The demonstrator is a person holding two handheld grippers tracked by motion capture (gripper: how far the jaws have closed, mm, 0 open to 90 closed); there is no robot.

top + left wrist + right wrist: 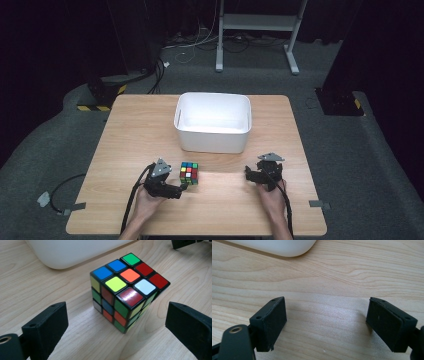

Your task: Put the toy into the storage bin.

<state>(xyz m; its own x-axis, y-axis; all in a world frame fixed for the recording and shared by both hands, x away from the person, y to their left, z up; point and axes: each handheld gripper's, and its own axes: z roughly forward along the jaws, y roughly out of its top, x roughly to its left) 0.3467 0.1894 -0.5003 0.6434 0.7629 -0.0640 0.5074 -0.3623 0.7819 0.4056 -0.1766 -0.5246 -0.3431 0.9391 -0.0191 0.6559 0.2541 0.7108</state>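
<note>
A multicoloured 3-by-3 plastic puzzle cube point(189, 173) is sitting flat on the light wooden worktop point(130, 135), just in front of the white rounded rectangular plastic tub point(213, 121) and slightly to its left. The left claw point(183, 186) is lying low at the cube's near-left side, pointing toward it, with its tips just beside the cube's near edge. In the left gripper view the cube point(126, 291) is standing ahead of the left claw point(117, 326), roughly centred on the gap and turned so that 1 corner is facing the camera; the 2 black jaws are spreading wide on either side, wider than the cube, and neither is touching it. The claw is gripping nothing.

The right claw point(248, 173) is resting on the worktop well apart from the cube, toward the person's right, near the tub's front right corner. In the right gripper view the right claw point(326, 323) is gaping wide with only bare wood between its jaws, and the tub's point(277, 246) rounded corner is showing beyond.
</note>
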